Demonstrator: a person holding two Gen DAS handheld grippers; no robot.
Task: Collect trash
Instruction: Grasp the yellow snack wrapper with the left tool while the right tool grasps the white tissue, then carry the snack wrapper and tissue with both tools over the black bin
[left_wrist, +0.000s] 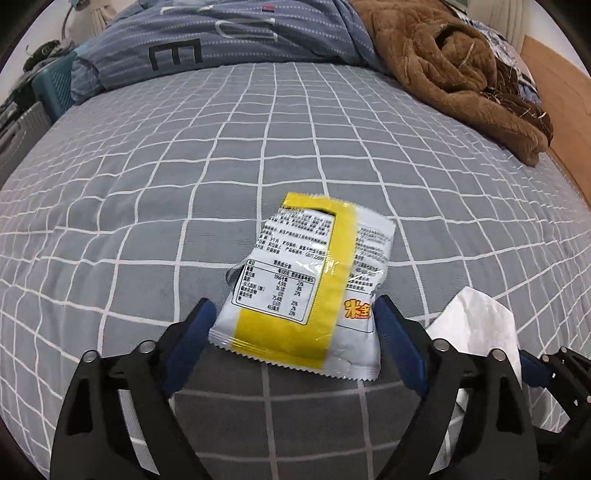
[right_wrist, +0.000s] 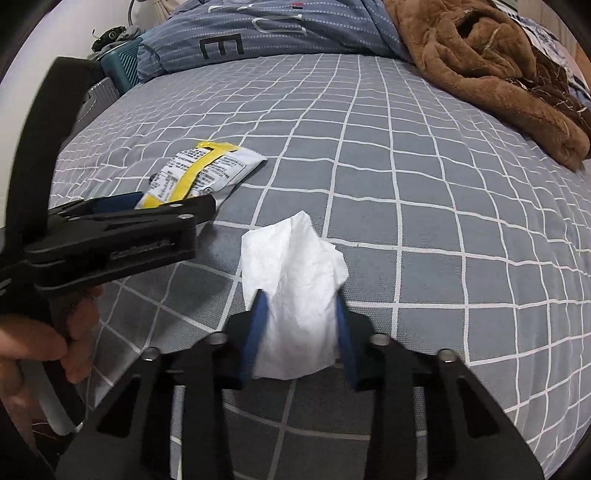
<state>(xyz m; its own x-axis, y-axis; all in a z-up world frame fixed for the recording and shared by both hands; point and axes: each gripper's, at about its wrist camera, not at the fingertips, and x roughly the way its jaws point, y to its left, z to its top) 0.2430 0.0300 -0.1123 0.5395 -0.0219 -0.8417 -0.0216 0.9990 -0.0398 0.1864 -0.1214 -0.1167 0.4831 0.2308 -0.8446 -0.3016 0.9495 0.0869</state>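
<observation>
A white and yellow snack wrapper (left_wrist: 306, 266) lies flat on the grey checked bed sheet (left_wrist: 147, 184). My left gripper (left_wrist: 294, 301) straddles its near end with the blue pads at either side edge; the wrapper is not crumpled or lifted. To its right a white crumpled tissue (left_wrist: 476, 325) stands bunched up. In the right wrist view my right gripper (right_wrist: 300, 295) has its blue pads pressed into the sides of the tissue (right_wrist: 295, 266). The wrapper (right_wrist: 199, 170) and the left gripper (right_wrist: 173, 202) appear at the left there, with a hand (right_wrist: 33, 350) on the handle.
A brown fleece blanket (left_wrist: 461, 74) is heaped at the far right of the bed, and a blue striped duvet (left_wrist: 229, 33) lies across the far end. A teal crate (left_wrist: 55, 85) stands beyond the left edge. A wooden panel (left_wrist: 554, 110) borders the right side.
</observation>
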